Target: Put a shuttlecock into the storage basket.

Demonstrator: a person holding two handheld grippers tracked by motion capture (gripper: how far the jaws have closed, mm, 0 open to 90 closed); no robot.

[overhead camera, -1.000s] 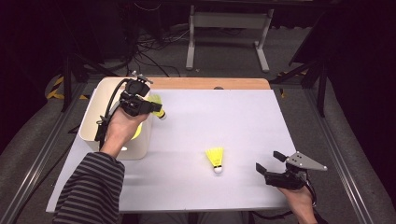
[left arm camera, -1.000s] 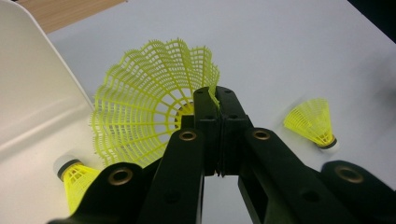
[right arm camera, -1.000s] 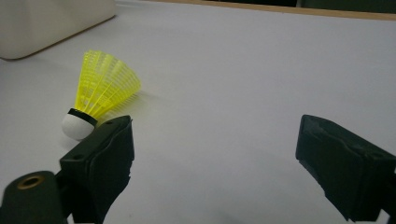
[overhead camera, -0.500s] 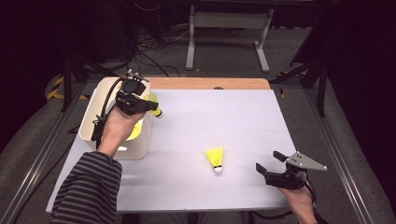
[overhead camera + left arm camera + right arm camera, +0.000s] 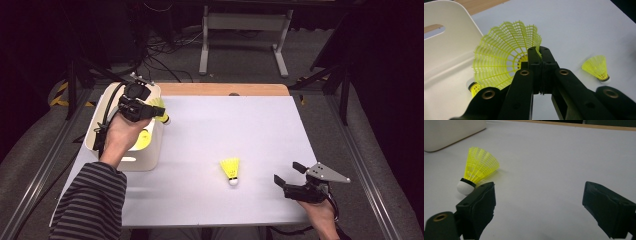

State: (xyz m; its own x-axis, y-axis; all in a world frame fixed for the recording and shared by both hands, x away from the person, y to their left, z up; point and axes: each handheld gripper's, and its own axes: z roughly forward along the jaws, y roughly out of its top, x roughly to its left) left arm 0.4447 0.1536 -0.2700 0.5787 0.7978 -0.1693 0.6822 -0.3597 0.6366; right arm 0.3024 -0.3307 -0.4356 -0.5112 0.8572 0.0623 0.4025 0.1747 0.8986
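L tongs [image 5: 539,53] clamped on shuttlecock [image 5: 504,57] skirt at bin [image 5: 102,107] rim; R tongs [image 5: 290,175] apart, open table [image 5: 240,125] ahead

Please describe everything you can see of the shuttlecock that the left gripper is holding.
The held shuttlecock has a yellow plastic mesh skirt, flared wide. The left gripper is shut on the skirt's rim, its jaws pinching the edge. It hangs over the near rim of the white bin, at the table's left, cork end pointing away from the bin.

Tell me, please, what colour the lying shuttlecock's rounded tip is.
White, with a black band; right gripper view.
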